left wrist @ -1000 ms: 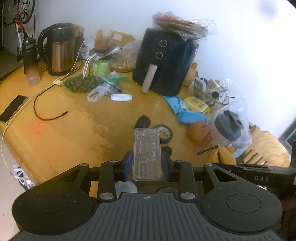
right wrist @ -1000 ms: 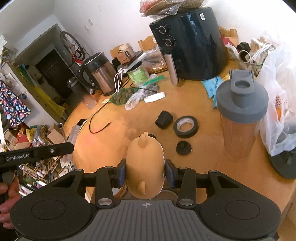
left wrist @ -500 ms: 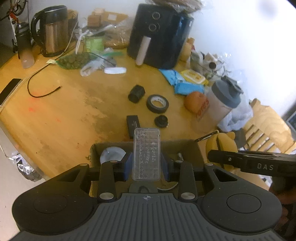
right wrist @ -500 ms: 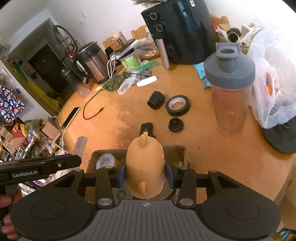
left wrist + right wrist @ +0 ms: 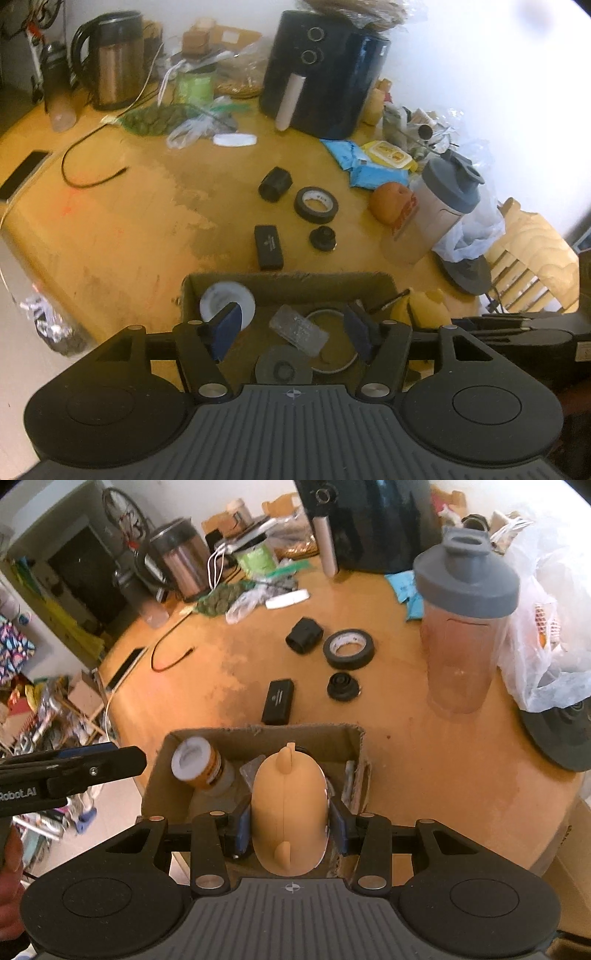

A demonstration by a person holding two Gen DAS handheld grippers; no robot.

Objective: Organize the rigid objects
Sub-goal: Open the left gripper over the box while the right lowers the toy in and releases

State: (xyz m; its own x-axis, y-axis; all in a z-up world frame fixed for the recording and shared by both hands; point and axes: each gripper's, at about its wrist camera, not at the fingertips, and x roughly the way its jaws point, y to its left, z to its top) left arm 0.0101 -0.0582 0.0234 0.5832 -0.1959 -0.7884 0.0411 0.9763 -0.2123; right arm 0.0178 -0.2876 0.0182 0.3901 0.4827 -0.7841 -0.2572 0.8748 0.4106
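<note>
A cardboard box (image 5: 288,276) (image 5: 258,734) stands at the table's near edge. My left gripper (image 5: 291,326) hangs over it with its jaws opening. The clear plastic case (image 5: 299,330) lies tilted between them down in the box, touching neither pad, on top of a grey disc (image 5: 282,369) and a ring. My right gripper (image 5: 290,827) is shut on a tan rounded toy (image 5: 290,801) above the same box. A white-lidded orange bottle (image 5: 197,762) leans in the box's left corner.
Beyond the box lie a flat black case (image 5: 277,700), a black cap (image 5: 342,686), a tape roll (image 5: 348,649) and a black cylinder (image 5: 304,635). A grey-lidded shaker (image 5: 463,627) stands right. An air fryer (image 5: 325,74), a kettle (image 5: 120,61) and bags crowd the back.
Both grippers came down over the box. The left jaws spread and let go of the clear case, which dropped into the box. The right grip on the toy is unchanged.
</note>
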